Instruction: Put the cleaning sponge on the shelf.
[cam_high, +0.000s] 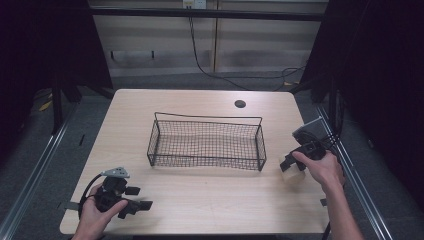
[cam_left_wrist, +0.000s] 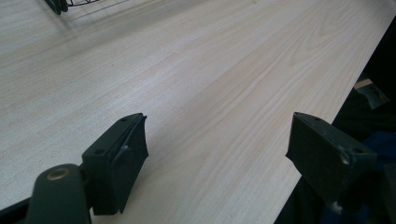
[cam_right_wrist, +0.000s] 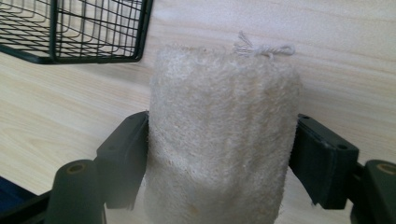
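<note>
A cream loofah sponge (cam_right_wrist: 219, 135) with a short string loop at its far end sits between the jaws of my right gripper (cam_right_wrist: 222, 154), which press on both its sides. In the high view that right gripper (cam_high: 292, 167) holds the loofah (cam_high: 291, 175) just right of the black wire basket (cam_high: 207, 161), low over the table. My left gripper (cam_high: 136, 199) rests near the table's front left corner, jaws wide apart. In the left gripper view, nothing but bare wood lies between the left gripper (cam_left_wrist: 217, 154) jaws.
The wire basket (cam_right_wrist: 56, 55) stands in the middle of the light wood table (cam_high: 210, 195) with nothing inside it. A round cable hole (cam_high: 240, 104) sits near the far edge. Dark curtains and metal rails flank the table.
</note>
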